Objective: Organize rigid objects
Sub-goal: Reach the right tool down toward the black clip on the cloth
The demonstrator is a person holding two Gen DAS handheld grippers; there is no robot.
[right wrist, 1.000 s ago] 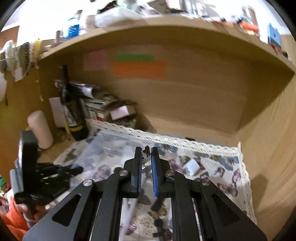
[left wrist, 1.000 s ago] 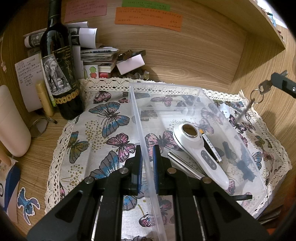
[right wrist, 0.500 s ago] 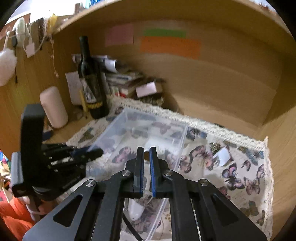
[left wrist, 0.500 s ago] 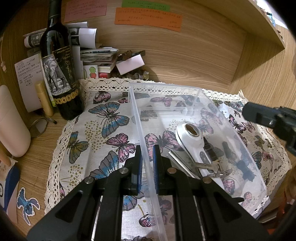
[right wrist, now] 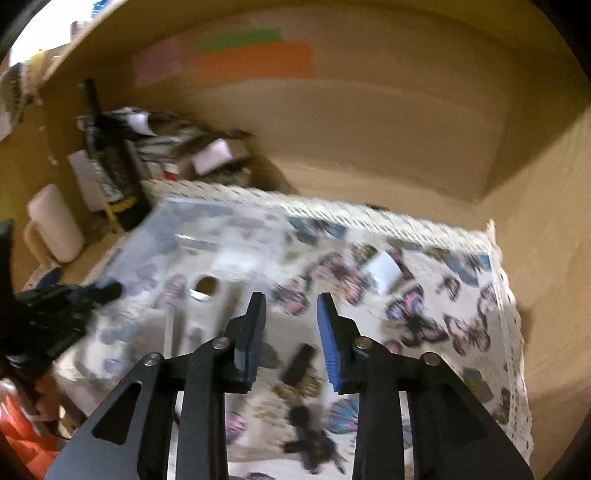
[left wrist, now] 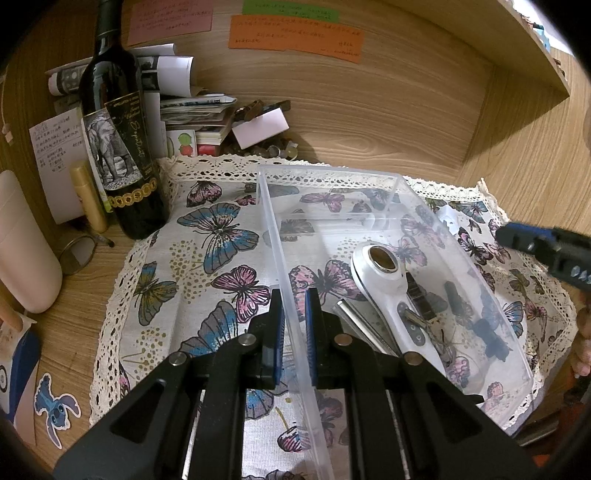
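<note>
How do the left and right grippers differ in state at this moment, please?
The left gripper is shut on the near wall of the clear plastic bin; the right gripper is open and holds nothing. The left sits at the bin's rim; the right hangs above the butterfly cloth. Both have blue-padded black fingers.

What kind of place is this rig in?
Most likely a home desk nook under a shelf. Sticky notes hang on the wooden back wall, a wine bottle stands beside stacked papers, and a butterfly-print cloth lies under the clear plastic bin.
</note>
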